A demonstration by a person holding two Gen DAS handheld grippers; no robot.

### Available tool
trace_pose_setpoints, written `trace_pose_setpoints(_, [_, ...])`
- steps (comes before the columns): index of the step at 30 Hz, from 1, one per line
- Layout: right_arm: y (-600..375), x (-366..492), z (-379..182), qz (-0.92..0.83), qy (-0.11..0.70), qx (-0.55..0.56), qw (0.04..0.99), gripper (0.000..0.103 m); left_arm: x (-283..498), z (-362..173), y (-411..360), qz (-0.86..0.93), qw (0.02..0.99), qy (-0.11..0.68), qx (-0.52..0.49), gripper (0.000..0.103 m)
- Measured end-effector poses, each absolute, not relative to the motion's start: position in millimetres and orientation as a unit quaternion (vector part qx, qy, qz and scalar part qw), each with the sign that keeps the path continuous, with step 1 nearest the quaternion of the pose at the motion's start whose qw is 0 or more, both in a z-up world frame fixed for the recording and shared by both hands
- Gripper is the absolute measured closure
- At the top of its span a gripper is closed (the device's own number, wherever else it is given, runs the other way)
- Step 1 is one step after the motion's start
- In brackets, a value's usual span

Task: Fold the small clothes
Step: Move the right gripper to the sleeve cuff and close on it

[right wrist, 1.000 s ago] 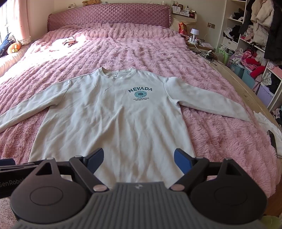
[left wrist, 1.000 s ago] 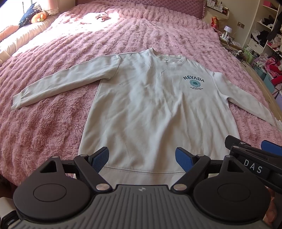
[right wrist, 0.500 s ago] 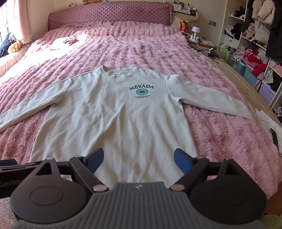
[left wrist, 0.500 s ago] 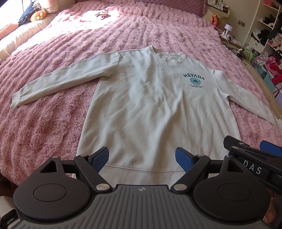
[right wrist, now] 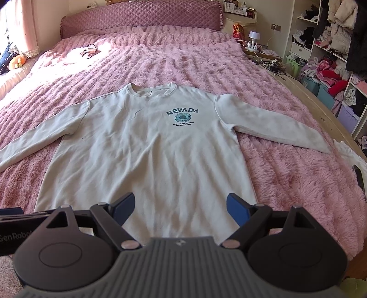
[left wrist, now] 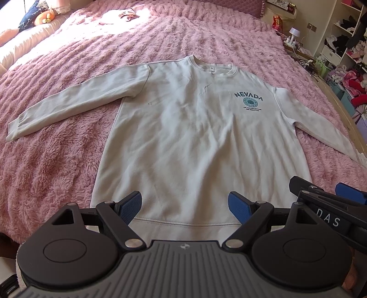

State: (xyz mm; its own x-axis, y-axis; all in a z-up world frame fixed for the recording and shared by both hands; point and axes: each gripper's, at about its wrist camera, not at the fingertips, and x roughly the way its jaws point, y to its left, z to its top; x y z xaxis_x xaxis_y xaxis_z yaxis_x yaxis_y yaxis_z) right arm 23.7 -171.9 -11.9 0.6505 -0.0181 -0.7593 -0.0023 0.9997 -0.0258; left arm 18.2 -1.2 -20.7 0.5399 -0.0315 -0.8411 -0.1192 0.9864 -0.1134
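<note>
Sweatshirt (left wrist: 195, 142) lay flat and face-up on the pink bedspread (left wrist: 57, 165), filling the centre of both frames, collar toward the top, hem at the bottom edge just ahead of the claws, both sleeves spread out to the sides. Left claw (left wrist: 184, 207) was spread wide, nothing between its blue pads, hovering over the hem; right claw (right wrist: 180, 207) likewise spread and empty, over the lower body of the garment. In the left wrist view the right claw showed at lower right, close beside the left. Risks, judged: the bedspread was deep, shaggy pile, so a low pinch at the hem could catch fleece along with cloth and drag the cover. A grab of only the top layer would open the body instead of folding it. The right sleeve (right wrist: 275, 128) reached toward the bed's edge at right of frame; a careless pull might slide its cuff off. The 2 claws sat close together, so a collision seemed possible if both closed on the same hem stretch. Soft mattress gave no firm backing for creasing. Room: quilted headboard (right wrist: 140, 17) at top, sun patch at upper left with a small item (right wrist: 89, 50) on it, a lamp (right wrist: 253, 36) and cables at upper right, cluttered open shelves (right wrist: 332, 57) down the right side.
</note>
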Motion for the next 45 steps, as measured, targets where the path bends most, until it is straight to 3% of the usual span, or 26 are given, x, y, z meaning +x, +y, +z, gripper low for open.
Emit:
trace_pose_setpoints(13, [-250,72,-31,-0.073,0.423,0.014,0.903,0.020,82,-27,-65,-0.063,0.882,0.466,-0.026,0.004])
trace_pose_setpoints(27, [-458,126,-43,-0.210,0.288,0.064,0.932,0.021,208,-44,-195,-0.180,0.893,0.411,0.027,0.004])
trace_pose_setpoints(31, [-550,141,-66,-0.206,0.266,0.202,0.920,0.022,240,-63,-228,-0.194,0.885,0.421,0.036,0.003])
trace_pose_setpoints(35, [-625,153,-103,-0.221,0.250,0.340,0.880,0.033,265,-88,-254,-0.190,0.873,0.446,0.045,0.004])
trace_pose_setpoints(38, [-653,164,-122,-0.231,0.252,0.376,0.861,0.043,277,-103,-265,-0.189,0.869,0.456,0.046,0.005])
trace_pose_setpoints(45, [-689,185,-166,-0.239,0.250,0.457,0.819,0.043,305,-126,-284,-0.188,0.859,0.476,0.018,0.005])
